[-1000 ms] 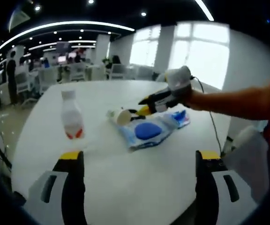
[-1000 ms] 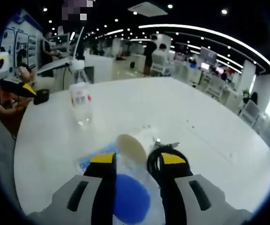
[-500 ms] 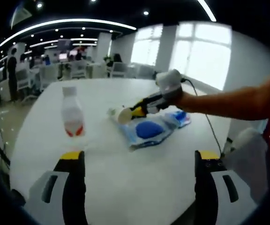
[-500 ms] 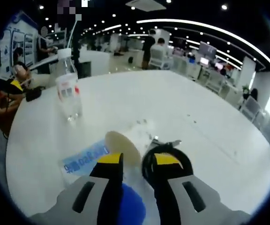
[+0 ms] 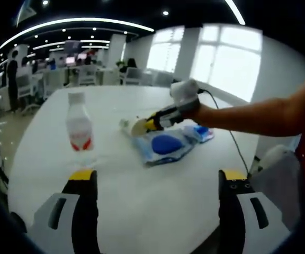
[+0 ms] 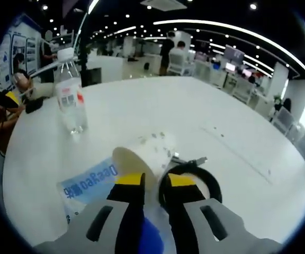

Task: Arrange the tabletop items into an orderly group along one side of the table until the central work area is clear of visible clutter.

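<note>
Paper cup (image 6: 142, 153) pinched in right claw (image 6: 150, 180).

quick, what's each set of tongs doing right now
Left tongs: open, holding nothing, above the white table.
Right tongs: closed on the rim of the tipped paper cup.

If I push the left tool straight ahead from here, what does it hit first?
Probably bare table at first; further on, the blue packet lies nearest that line, with the bottle off to its left. Depth is unclear.
</note>
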### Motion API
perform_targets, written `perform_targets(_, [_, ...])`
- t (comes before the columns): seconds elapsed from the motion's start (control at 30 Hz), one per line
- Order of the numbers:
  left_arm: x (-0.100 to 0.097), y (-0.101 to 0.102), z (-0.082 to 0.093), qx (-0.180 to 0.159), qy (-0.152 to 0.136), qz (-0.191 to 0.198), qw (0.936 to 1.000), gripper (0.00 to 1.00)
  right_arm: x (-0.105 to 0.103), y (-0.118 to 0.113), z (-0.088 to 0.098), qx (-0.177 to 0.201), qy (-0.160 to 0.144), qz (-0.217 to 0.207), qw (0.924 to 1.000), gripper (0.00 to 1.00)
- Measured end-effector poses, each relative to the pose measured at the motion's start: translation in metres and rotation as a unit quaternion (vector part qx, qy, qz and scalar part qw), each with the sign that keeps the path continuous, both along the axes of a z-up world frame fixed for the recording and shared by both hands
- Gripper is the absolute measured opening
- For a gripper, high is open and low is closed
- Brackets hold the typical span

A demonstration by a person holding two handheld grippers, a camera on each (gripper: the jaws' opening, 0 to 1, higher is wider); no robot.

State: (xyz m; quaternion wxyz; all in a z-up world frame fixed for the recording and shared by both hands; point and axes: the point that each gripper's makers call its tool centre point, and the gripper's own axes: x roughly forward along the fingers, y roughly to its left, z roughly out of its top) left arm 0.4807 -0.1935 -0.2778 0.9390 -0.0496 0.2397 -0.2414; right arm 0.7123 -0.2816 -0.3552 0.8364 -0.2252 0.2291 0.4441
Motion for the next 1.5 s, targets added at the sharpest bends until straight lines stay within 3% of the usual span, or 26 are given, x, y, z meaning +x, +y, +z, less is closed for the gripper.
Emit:
perform_targets(0.57, [-0.002,-0.001,-0.002,0.001,0.005,-0.004,1.0000,0.90,0.006,0.000,0.009,0.003,-0.011,-0.005,0.9999,0.04])
perform_targets(1.5, [-0.003,-0.004,-0.002,0.004,0.004,-0.012,0.9999,0.88,0.013,0.002,0.032,0.002,0.000,-0.008,1.0000,0.01])
